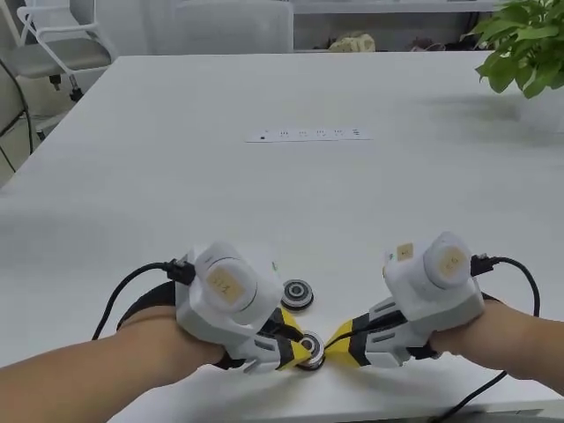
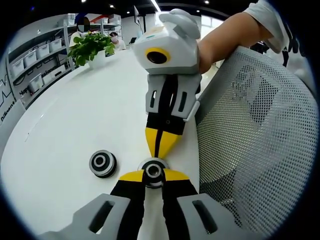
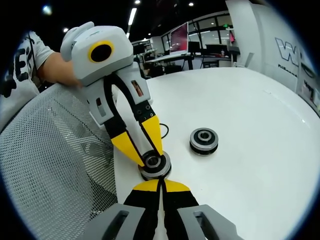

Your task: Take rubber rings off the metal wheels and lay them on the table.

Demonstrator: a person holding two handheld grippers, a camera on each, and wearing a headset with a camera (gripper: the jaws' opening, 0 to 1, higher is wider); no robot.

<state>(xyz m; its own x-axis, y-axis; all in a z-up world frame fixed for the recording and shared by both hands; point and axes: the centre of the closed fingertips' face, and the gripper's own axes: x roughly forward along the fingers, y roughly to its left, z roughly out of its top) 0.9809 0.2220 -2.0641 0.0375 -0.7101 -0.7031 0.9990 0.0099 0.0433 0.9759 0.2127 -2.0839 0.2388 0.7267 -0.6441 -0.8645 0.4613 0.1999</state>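
Note:
A small metal wheel [image 1: 310, 345] with a black rubber ring lies near the table's front edge, and my left gripper [image 1: 298, 350] is shut on it. In the left gripper view the yellow tips clamp the wheel [image 2: 153, 170] from both sides. My right gripper [image 1: 332, 340] faces it from the right, jaws shut, with its tips [image 3: 160, 186] touching the wheel's rim [image 3: 155, 165]. Whether they pinch the ring I cannot tell. A second wheel [image 1: 297, 293] with its ring on lies flat just behind, also visible in the gripper views [image 2: 103, 163] [image 3: 204, 140].
The white table [image 1: 282, 194] stretches away open. A flush socket strip [image 1: 308, 135] sits at mid-table, a green plant [image 1: 527, 46] at the far right, an office chair [image 1: 53, 44] at the far left. A mesh chair back [image 2: 255, 130] is close behind the grippers.

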